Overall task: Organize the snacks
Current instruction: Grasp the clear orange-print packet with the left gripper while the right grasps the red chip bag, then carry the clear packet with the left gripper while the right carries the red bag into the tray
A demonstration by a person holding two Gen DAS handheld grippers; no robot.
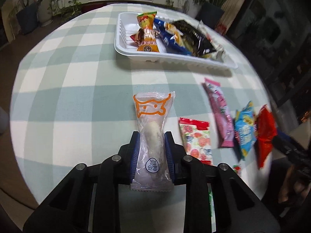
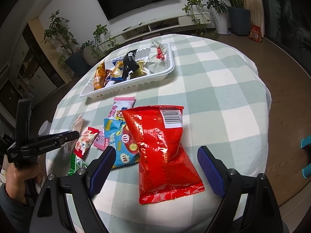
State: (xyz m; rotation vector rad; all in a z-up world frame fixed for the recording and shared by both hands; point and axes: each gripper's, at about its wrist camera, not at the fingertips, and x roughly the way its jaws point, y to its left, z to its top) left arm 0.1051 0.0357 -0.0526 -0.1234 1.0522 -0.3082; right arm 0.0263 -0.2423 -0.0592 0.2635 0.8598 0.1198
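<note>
- Nearest, the left claw (image 1: 152,153) is clenched on a clear cat-print packet (image 1: 152,136) above the table (image 1: 68,77).
- The right claw (image 2: 155,167) is spread wide around the red bag (image 2: 163,145), not gripping.
- Beside it, four or five packets wait loose.
- Farthest, the white tray (image 1: 136,57) holds several snacks; roughly half done, I judge.

Red snack bag (image 2: 165,147) between open-jawed right gripper (image 2: 155,156), on checked tablecloth (image 2: 223,89).

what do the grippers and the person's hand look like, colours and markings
Both the left gripper and the right gripper have glossy black bodies with round silver bolts and ribbed blue pads on the fingers. Seen side-on, the left one carries small white lettering. The person's bare left hand emerges from a dark grey sleeve.
</note>
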